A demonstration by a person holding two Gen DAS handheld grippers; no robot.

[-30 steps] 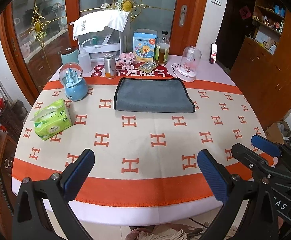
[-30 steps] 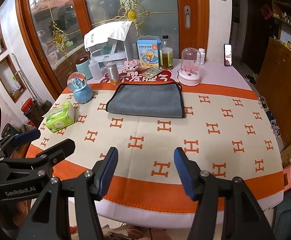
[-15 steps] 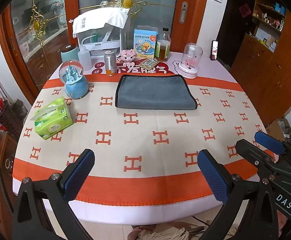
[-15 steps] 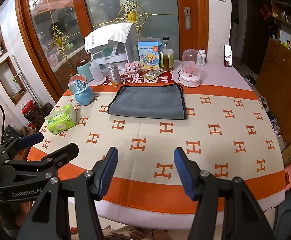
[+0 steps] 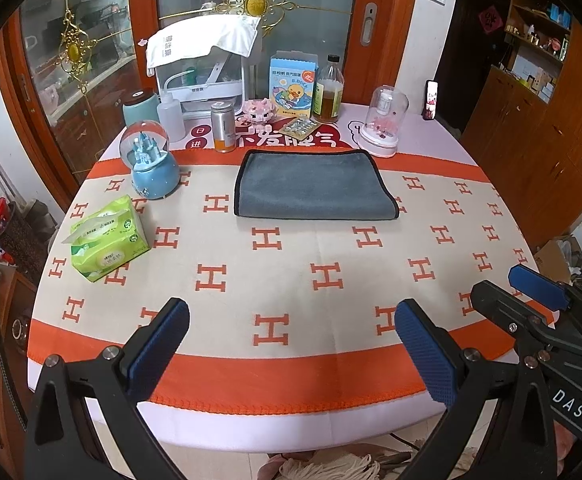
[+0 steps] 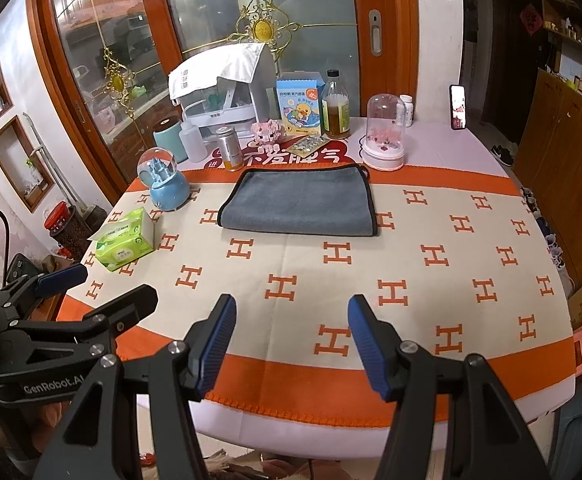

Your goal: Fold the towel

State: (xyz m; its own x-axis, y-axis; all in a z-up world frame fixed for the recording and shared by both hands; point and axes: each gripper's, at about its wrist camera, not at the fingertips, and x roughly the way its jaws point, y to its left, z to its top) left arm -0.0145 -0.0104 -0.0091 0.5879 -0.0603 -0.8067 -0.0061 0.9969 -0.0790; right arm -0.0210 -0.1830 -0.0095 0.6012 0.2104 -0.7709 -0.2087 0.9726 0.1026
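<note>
My left gripper [image 5: 291, 344] is matte black, angular struts ending in blue ribbed pads [image 5: 159, 350]; silver screw heads dot the joints at lower left and lower right of the frame; my right gripper [image 6: 289, 344] looks the same, black arms, blue textured pads [image 6: 365, 340], round silver bolts; white lettering reads "GenRobot.AI" on the unit at lower left, "DAS" on the one at lower right.

towel [image 5: 311, 186]: grey matt plush cloth | tablecloth [image 5: 291, 264]: woven matt fabric | fingers [image 5: 425, 350]: blue ribbed pads | cabinets [image 5: 539, 152]: glossy wood
</note>
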